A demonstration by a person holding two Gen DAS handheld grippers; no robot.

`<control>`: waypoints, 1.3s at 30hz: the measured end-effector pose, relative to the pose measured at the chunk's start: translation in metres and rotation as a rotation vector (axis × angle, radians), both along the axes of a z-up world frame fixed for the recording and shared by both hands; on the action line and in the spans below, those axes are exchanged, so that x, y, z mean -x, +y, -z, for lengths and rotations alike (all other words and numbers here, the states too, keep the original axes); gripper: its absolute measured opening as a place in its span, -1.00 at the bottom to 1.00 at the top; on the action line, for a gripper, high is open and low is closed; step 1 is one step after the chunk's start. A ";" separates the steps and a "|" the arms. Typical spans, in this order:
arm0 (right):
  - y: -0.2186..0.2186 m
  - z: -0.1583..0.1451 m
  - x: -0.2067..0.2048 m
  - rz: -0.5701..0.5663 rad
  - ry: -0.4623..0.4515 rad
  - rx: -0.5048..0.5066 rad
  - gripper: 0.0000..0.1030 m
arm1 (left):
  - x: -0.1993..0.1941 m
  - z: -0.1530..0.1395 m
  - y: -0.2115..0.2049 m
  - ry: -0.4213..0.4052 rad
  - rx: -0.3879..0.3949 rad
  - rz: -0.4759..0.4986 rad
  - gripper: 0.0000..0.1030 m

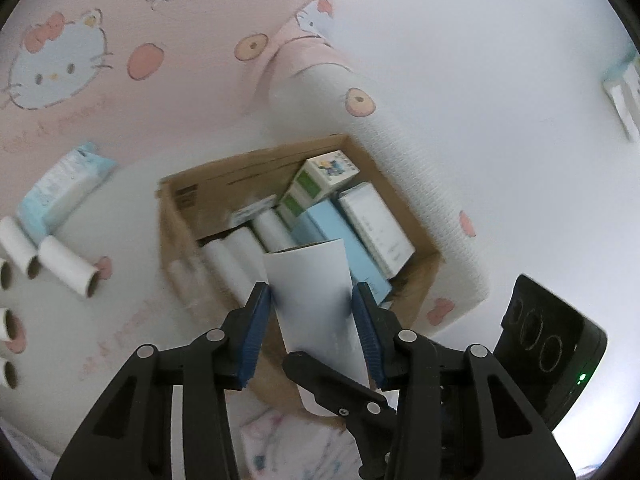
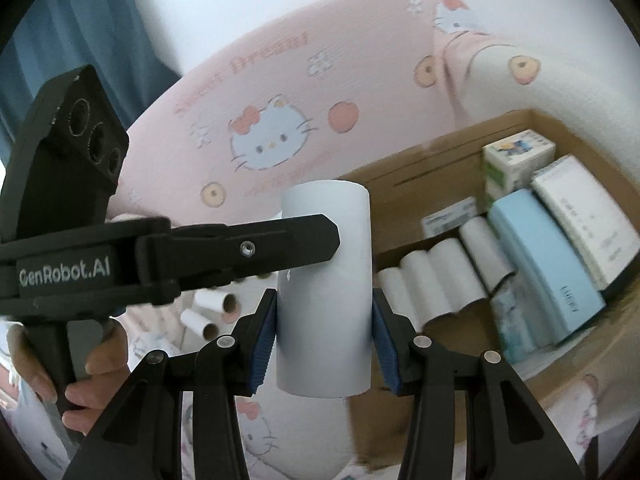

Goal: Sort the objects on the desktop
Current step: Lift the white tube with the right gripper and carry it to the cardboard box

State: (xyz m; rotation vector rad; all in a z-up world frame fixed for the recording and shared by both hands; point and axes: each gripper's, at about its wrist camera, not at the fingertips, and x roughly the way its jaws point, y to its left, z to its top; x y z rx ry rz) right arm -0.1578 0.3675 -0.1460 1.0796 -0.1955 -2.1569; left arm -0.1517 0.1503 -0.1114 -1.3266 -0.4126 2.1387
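A white paper roll (image 1: 316, 292) stands between the blue pads of my left gripper (image 1: 312, 320), which press on both its sides above an open cardboard box (image 1: 180, 216). In the right wrist view the same roll (image 2: 324, 308) is clamped upright by my right gripper (image 2: 324, 328). A black finger of the left gripper (image 2: 256, 244) lies across the roll's upper part. In the left wrist view a finger of the right gripper (image 1: 332, 380) crosses the roll's lower end. The box (image 2: 400, 168) holds several white rolls (image 2: 436, 280), a light blue box (image 2: 548, 268) and other cartons.
Several loose white rolls (image 1: 60, 264) and a light blue pack (image 1: 60, 188) lie left of the box on a pink and white cartoon-cat sheet (image 1: 132, 12). A person's hand (image 2: 96, 368) grips the left tool's handle. A blue curtain (image 2: 88, 12) hangs at the far left.
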 end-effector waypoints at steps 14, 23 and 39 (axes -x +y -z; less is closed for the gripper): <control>0.007 -0.014 0.070 -0.111 -0.055 -0.087 -0.15 | 0.036 -0.012 0.040 0.083 0.062 0.021 -0.12; -0.007 0.011 0.109 -0.188 -0.186 -0.108 -0.16 | 0.053 0.008 0.047 0.065 0.174 0.024 -0.13; -0.038 0.073 0.161 -0.290 -0.363 -0.234 -0.17 | 0.119 0.063 0.062 -0.301 0.371 0.007 -0.29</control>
